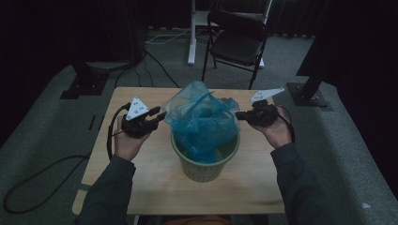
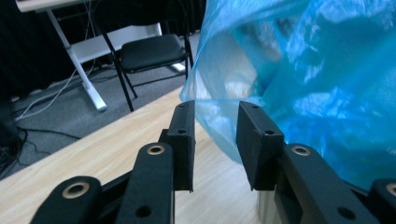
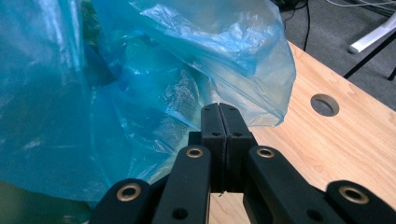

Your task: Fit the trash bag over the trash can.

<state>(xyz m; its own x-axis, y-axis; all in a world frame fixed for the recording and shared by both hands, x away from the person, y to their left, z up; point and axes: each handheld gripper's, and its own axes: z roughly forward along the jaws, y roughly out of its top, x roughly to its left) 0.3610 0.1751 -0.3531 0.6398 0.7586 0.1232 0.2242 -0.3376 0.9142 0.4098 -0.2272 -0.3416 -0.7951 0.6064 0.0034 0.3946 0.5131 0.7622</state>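
From above, a blue plastic bag [image 1: 202,123] sits partly stuffed into a pale green bin [image 1: 205,161] on the tabletop [image 1: 150,173], its rim not yet folded over the edge. The left gripper [image 1: 158,114] and right gripper [image 1: 240,114] flank it. In the left gripper view the fingers [image 2: 185,135] stand released, the film's edge between them untouched. In the right gripper view the fingers [image 3: 211,122] are clenched together at the bag's edge; whether they pinch film I cannot tell. Lining looks about half done.

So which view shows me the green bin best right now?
The high view: the green bin shows whole there, standing on the table with the blue bag bulging out of its top. The right gripper view catches a dark green sliver at bottom left; the left gripper view gives bag film.
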